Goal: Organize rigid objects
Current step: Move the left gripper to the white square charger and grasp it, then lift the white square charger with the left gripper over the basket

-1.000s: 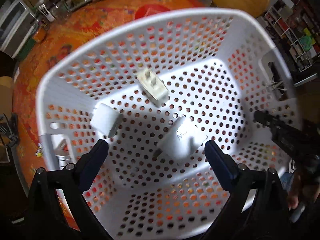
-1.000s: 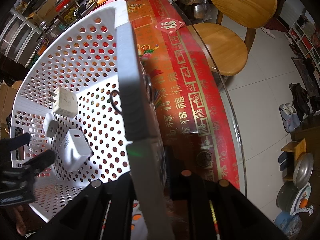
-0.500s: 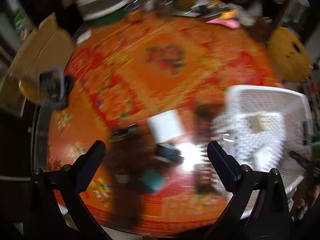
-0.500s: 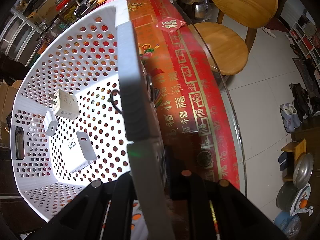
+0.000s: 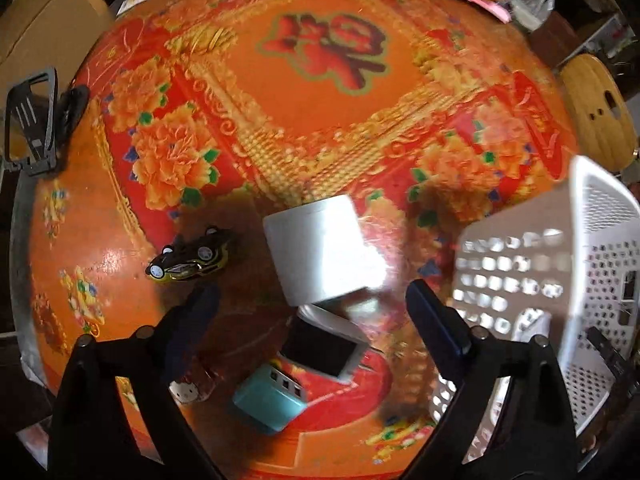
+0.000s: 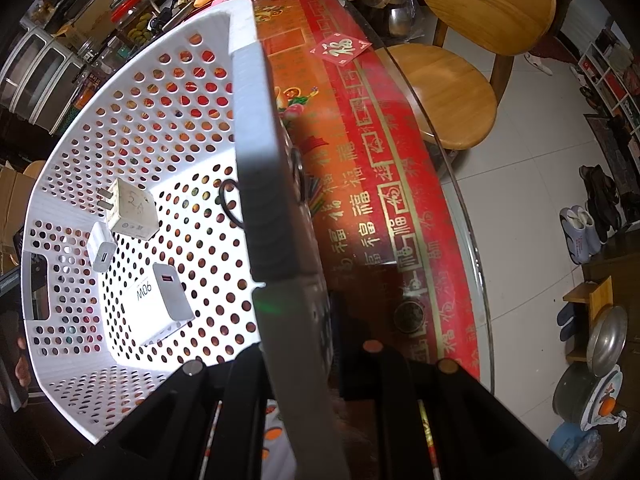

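You have three chargers (image 6: 132,210) in one white basket (image 6: 132,92), and on the table one toy car (image 5: 190,258), one white box (image 5: 320,258) and one teal adapter (image 5: 270,398)

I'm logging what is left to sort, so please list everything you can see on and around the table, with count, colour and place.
Basket: 1, white perforated, on the table's right side, rim clamped by the right gripper.
Chargers: 3, white or cream, on the basket floor.
White box: 1, white, on the table ahead of the left gripper.
Black-and-white device: 1, just nearer than the box; blurred.
Teal adapter: 1, teal, nearest the table edge.
Toy car: 1, black and yellow, left of the box.
Phone stand: 1, grey, at the table's far left edge.
Tablecloth: 1, red-orange floral.
Chair: 1, wooden, beside the table.
Left gripper: open, empty, above the table.
Right gripper: shut on the basket.
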Available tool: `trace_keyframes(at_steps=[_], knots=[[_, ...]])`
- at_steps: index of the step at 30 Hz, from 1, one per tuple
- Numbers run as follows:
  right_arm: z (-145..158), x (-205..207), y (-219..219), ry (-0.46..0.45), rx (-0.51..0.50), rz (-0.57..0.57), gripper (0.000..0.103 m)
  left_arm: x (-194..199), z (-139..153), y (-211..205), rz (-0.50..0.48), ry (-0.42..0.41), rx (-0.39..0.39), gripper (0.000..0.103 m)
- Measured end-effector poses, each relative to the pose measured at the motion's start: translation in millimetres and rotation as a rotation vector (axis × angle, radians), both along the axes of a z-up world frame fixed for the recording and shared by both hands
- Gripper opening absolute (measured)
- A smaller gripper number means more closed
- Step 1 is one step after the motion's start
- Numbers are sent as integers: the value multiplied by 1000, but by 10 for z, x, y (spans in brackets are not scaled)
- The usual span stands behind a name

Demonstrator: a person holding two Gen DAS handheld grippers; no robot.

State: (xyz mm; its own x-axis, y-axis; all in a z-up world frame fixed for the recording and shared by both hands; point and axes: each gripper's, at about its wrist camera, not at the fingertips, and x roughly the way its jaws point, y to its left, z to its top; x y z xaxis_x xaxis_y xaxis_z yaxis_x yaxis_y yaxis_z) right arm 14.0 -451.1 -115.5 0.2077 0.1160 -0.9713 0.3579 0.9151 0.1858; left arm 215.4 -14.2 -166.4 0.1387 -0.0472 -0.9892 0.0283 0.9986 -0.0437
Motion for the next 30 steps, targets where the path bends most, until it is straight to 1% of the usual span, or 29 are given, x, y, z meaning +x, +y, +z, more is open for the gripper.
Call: trace_keyframes(at_steps=[5,9,11,12,13,14,16,21,24,30], knots=[[-1,0,1,0,0,1,10,86,-203,-29,4,23,13,88],[-1,-4,5,1,1,0,10,156,-308,-89,6,33,16,87],[-3,-1,4,1,1,0,10,184,-366,-109,11,41,24,80],[-3,-3,6,1,1,0,10,196,-390,-114,14,46,22,73],[-3,-2,4,1,1,-1,10,207,-418,-117,17,52,19,69],[-3,-2,4,1,1,-1,10,213,-427,-131,15,49,25,68],[-2,-5,7,0,1,-1,10,230,-443,-129,12,39,30,58],[-5,0,6,1,0,2,10,244,-435,-138,13,13,54,57],[-5,0,4,1,0,2,10,203,-383,-118,7,-13,64,56],[-5,4,3,1,0,4,10,129,-146,-85,-3,-73,112,55]])
